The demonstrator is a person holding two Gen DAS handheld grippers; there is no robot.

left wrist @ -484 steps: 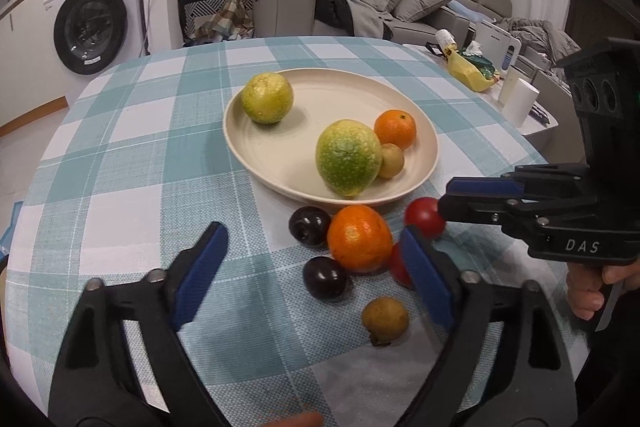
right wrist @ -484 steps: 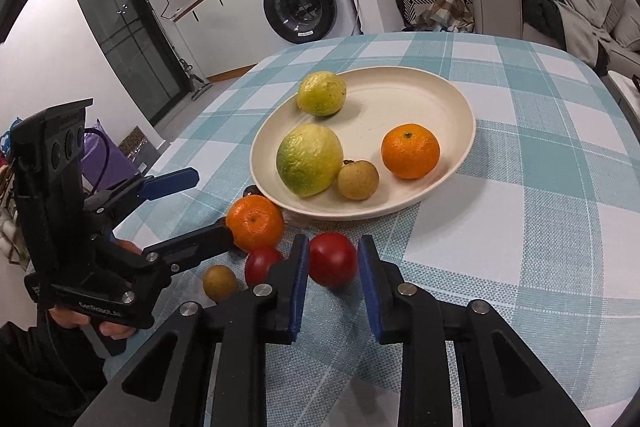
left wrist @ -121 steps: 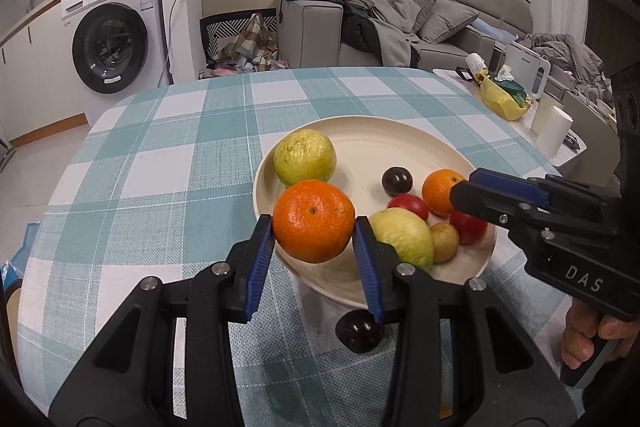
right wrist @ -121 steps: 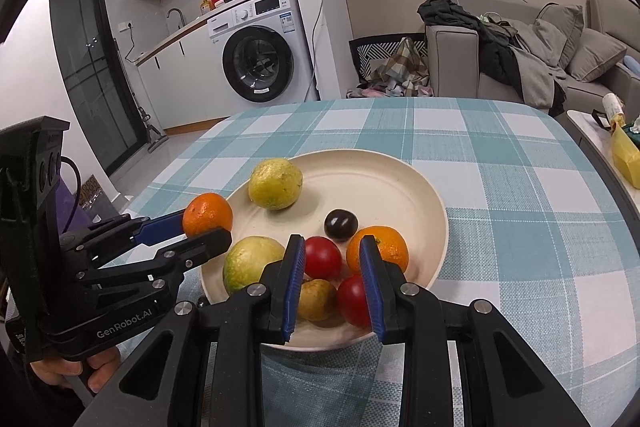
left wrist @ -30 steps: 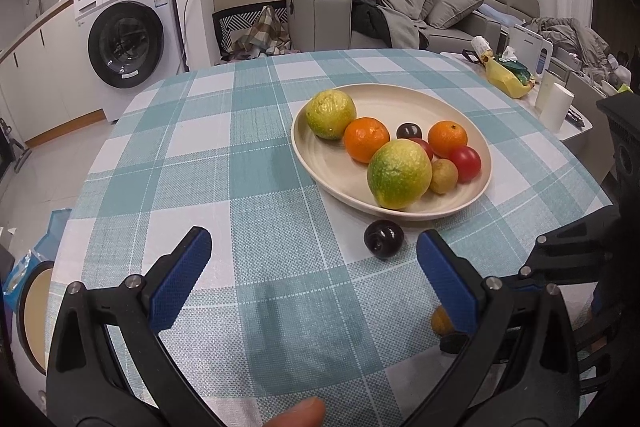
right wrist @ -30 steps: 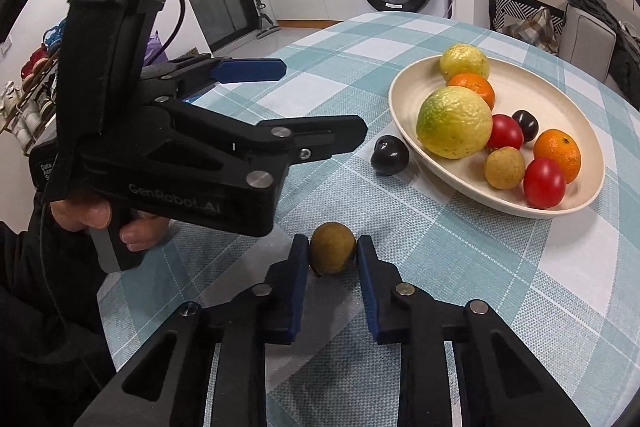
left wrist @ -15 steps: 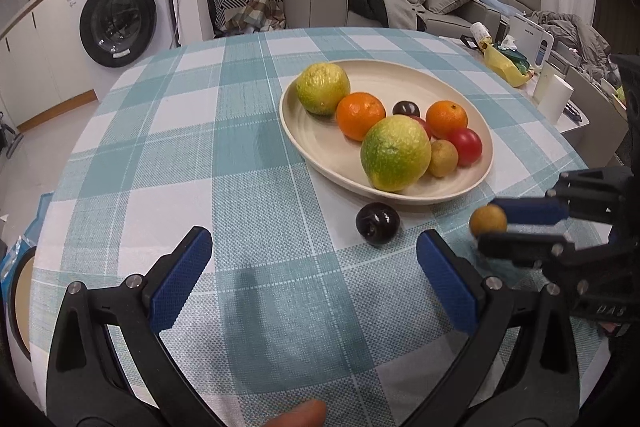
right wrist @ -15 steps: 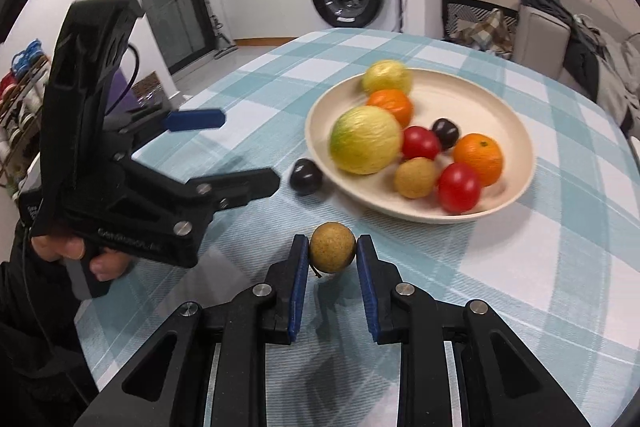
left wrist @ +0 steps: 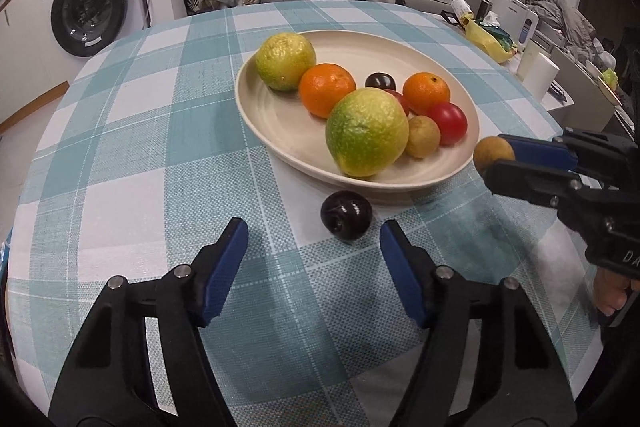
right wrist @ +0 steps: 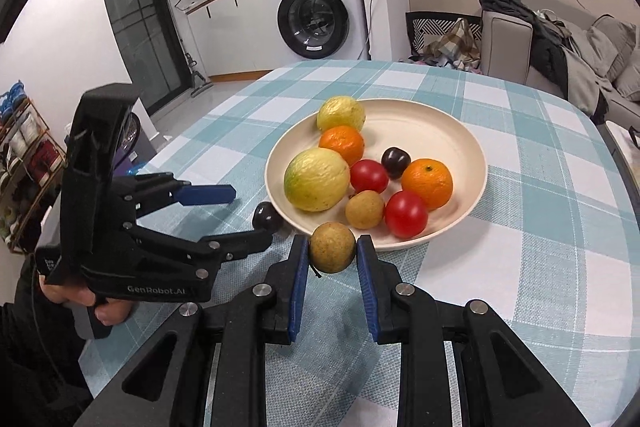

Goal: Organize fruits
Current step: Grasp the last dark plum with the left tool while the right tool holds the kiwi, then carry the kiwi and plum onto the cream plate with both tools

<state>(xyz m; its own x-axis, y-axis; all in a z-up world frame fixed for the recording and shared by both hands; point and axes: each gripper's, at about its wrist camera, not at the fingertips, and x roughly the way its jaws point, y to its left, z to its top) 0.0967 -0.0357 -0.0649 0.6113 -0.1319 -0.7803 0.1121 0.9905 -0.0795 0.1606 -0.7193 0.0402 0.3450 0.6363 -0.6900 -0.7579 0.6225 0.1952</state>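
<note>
Lifted off the table, brown fruit nears plate holding 8 fruits.

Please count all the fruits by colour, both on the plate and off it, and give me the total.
Yellow-green citrus: 2
Oranges: 2
Red fruits: 2
Dark plums: 2, one on the plate at, one on the tablecloth
Small brown fruits: 2, one on the plate, one held by the right gripper
Total: 10
</note>
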